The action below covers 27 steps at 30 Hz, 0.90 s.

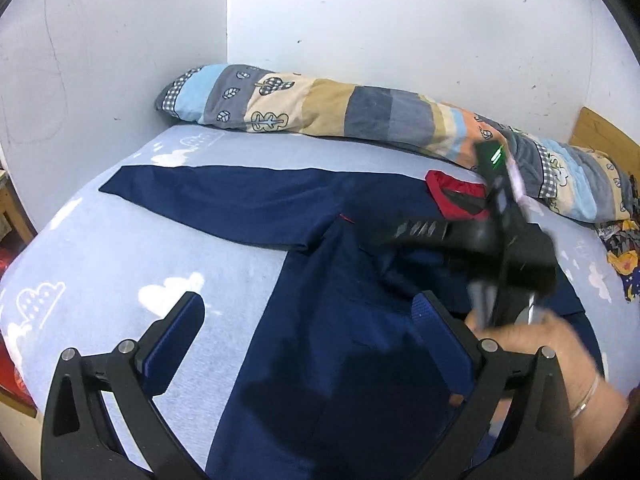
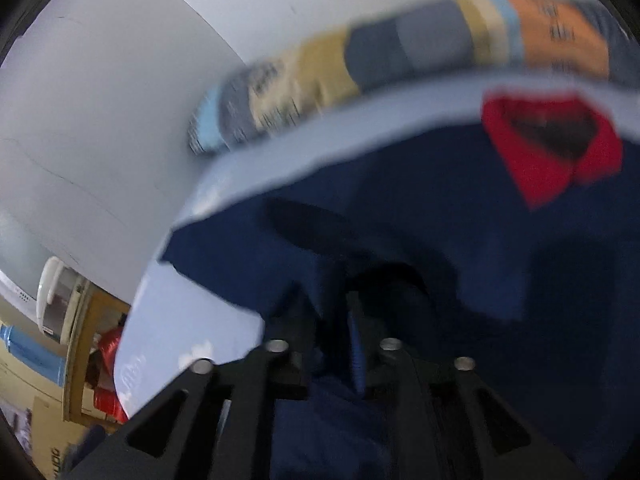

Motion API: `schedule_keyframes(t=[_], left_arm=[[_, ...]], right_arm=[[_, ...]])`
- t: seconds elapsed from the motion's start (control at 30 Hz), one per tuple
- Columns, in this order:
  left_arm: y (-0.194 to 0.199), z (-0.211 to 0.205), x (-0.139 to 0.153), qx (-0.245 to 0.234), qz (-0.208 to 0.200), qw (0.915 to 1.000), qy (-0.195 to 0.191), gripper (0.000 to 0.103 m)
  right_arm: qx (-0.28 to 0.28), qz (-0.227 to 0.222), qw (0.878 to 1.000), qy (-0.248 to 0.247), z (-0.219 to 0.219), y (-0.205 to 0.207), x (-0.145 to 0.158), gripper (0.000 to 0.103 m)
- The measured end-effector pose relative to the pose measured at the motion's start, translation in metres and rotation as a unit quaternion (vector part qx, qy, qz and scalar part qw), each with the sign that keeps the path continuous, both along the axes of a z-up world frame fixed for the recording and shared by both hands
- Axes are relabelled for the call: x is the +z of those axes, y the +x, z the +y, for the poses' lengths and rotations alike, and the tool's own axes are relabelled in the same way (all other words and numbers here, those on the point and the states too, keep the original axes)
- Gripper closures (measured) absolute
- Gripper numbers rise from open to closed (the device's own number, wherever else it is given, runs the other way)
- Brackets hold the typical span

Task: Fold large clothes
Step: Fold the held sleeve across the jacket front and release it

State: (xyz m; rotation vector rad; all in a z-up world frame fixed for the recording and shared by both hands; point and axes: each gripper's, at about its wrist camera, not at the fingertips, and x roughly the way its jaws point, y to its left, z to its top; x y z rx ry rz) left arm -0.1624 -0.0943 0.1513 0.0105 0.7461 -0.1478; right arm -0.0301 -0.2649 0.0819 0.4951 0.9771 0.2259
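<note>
White walls back a bed [image 1: 100,264] where the navy red-collared shirt [image 1: 320,320] lies barely folded, left tongs [image 1: 308,320] apart, right tongs' [image 2: 336,320] state unclear beside its collar [image 1: 452,196].

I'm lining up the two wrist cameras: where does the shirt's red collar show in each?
Left wrist: red collar at right of centre, partly behind the right gripper.
Right wrist: upper right, blurred.
Shared landmark: patchwork quilt along the wall beyond it.

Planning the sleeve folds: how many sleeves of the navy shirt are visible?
1: one sleeve lies spread flat, pointing toward the wall. The other may be hidden behind the right gripper.
</note>
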Motion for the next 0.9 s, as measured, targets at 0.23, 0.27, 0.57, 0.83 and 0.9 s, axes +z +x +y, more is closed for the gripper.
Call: schedule_keyframes(t=[0.23, 0.27, 0.57, 0.83, 0.9], left_arm=[[-0.002, 0.002, 0.005, 0.005, -0.009, 0.9999, -0.001, 0.0], [-0.002, 0.003, 0.004, 0.011, -0.006, 0.9999, -0.001, 0.0], [0.003, 0.022, 0.001, 0.057, 0.012, 0.9981, -0.02, 0.0], [0.007, 0.033, -0.005, 0.064, 0.027, 0.9973, -0.022, 0.0], [0.011, 0.037, -0.006, 0.069, 0.035, 0.9967, -0.025, 0.0]], right_arm=[[0.0, -0.053, 0.999, 0.002, -0.043, -0.029, 0.045, 0.046], [-0.023, -0.056, 0.998, -0.008, -0.06, -0.028, 0.051, 0.038], [-0.032, 0.002, 0.999, -0.015, -0.069, -0.024, 0.024, 0.038], [0.068, 0.025, 0.986, -0.153, 0.034, 0.011, 0.009, 0.039], [0.081, 0.072, 0.972, -0.208, 0.049, 0.026, -0.018, 0.039]])
